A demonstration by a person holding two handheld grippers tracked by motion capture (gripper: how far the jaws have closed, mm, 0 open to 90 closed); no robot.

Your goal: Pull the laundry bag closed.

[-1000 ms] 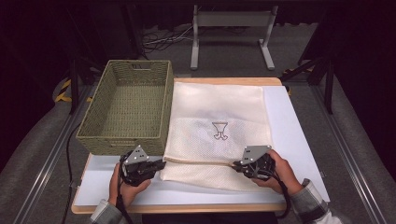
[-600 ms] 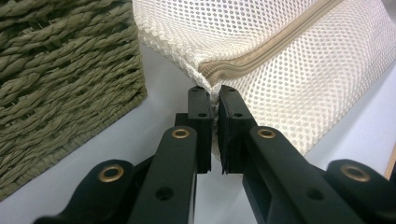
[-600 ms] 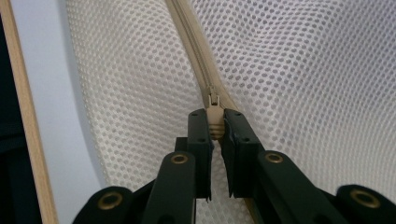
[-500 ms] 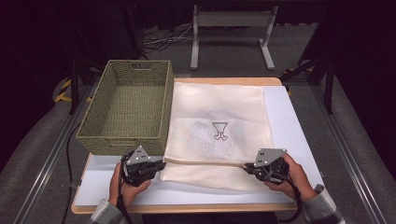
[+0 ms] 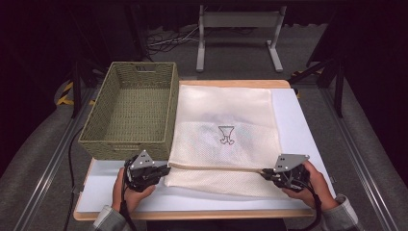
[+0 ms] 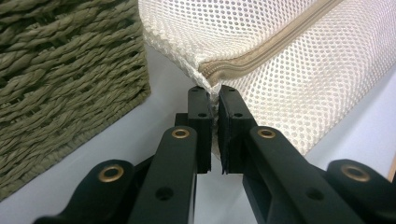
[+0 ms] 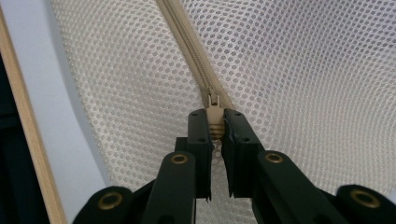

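We are pinching the mesh bag corner on the table with the left gripper, while the right gripper is clamping the zipper pull, drawing level (keep the seam taut).

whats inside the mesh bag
A faint dark shape shows through the mesh bag near its far end; the mesh blurs it too much to identify. The zipper is closed.

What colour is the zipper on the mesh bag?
Beige-tan zipper, slightly darker than the cream mesh bag; clearest in the right gripper view.
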